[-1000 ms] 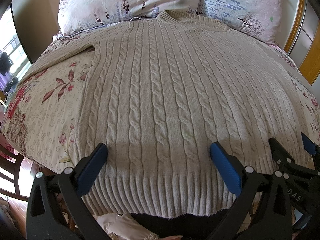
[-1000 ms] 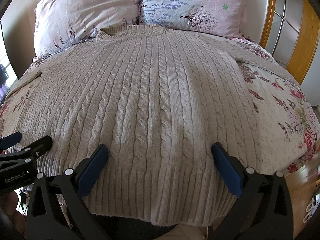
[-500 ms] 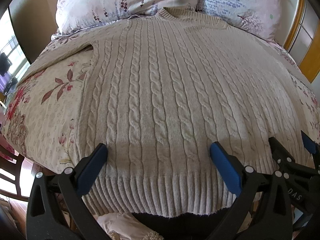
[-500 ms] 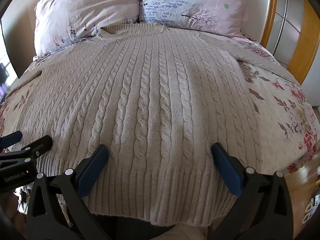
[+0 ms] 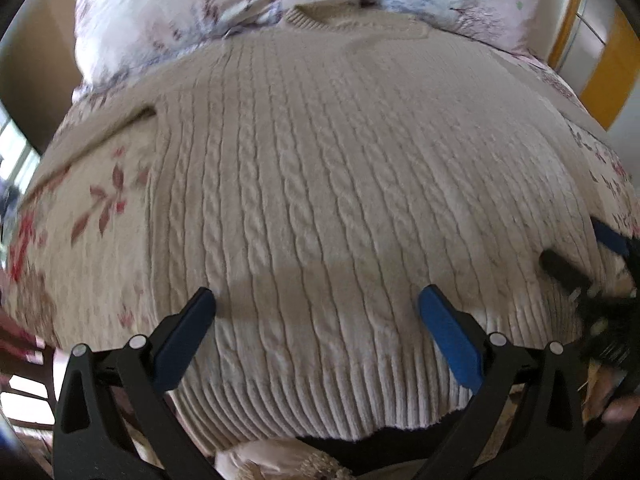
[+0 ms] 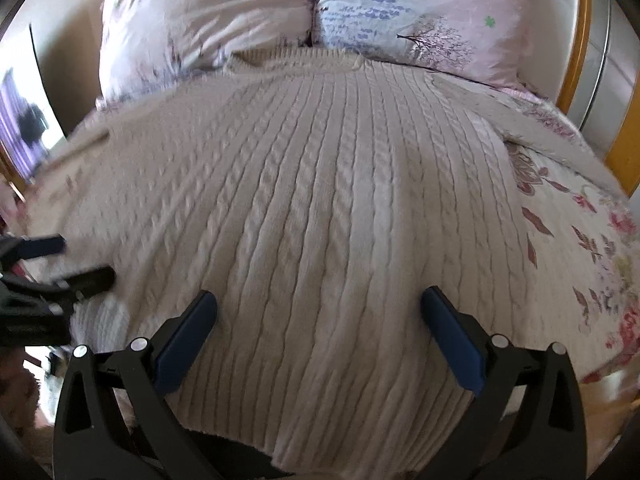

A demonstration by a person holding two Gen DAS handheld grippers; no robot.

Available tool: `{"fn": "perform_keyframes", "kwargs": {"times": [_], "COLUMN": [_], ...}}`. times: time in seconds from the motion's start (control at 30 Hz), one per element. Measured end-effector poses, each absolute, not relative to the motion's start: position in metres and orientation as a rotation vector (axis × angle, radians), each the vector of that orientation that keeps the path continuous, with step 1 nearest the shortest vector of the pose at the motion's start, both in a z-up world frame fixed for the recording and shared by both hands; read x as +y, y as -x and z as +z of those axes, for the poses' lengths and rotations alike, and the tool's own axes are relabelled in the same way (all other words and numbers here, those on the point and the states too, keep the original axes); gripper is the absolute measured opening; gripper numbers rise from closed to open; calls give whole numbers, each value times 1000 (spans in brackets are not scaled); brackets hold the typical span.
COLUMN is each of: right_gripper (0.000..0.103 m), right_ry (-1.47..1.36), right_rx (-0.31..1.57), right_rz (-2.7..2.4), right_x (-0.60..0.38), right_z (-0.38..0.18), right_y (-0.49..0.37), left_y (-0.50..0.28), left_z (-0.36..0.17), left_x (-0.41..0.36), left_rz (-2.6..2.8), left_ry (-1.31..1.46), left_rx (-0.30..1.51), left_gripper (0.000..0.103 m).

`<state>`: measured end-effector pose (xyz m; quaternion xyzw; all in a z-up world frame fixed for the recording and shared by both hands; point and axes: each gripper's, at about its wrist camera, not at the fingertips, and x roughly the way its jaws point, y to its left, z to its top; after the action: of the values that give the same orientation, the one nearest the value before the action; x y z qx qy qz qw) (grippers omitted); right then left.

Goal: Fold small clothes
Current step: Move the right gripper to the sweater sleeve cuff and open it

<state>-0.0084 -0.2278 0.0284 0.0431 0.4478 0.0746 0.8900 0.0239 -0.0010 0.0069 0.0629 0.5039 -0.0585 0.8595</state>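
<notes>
Comparing with the frame half a second earlier, we find the cable-knit sweater (image 5: 320, 200) still spread flat on the floral bedspread (image 6: 580, 248), collar at the pillows (image 6: 400, 8). Left gripper (image 5: 316, 328) and right gripper (image 6: 318, 328) remain spread wide, holding nothing, now further over the hem; both views are motion-blurred.

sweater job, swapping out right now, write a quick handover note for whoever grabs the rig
Left gripper: open, holding nothing, over the hem.
Right gripper: open, holding nothing, over the hem on its side.
Cable-knit sweater: spread flat, front up, on the floral bedspread, collar at the pillows, hem at the near edge.
Done: laid out flat.
Left: every fold; the sleeves are not folded in.
</notes>
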Motion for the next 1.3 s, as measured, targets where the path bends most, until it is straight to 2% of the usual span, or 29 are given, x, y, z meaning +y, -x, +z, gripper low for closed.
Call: {"fn": "perform_keyframes", "kwargs": {"times": [0.17,0.27,0.33,0.47,0.53,0.6,0.63,0.8,1.07,1.3], "right_gripper": [99,88,77,68,59,56,53,48,17,11], "right_ry": [-339,-480,-580,-938,-1014,-1075,-1097,-1129,-1150,-992], "right_rx": [854,837,842,843,854,857,848,783,714,702], "right_rz": [27,-85,-150,-252,-306,-372,-380,-415,-510,-513], "right_x": [-307,-362,-395,-468,-486,-502,-506,-530,-566,-556], "right_z": [55,60,56,33,23,11,7,4,-1,16], "right_y": [-26,-52,-67,-88,-96,-100,-101,-108,-102,-110], "left_y": [-34,-45,-55,-78,-93,-110,-118,-147,-177,-190], "left_z": [29,45,56,75,81,83,83,75,55,46], "left_x": [-2,-1,0,3,1,-3,-3,0,3,5], "left_rz": [-141,-193,-241,-289,-287,-276,-281,-307,-328,-314], "left_ry": [-191,-178,-156,-127,-137,-145,-139,-90,-24,11], "left_rx": [894,807,764,677,670,686,698,754,809,811], "left_gripper": [101,101,101,101,101,101,101,101,101,101]}}
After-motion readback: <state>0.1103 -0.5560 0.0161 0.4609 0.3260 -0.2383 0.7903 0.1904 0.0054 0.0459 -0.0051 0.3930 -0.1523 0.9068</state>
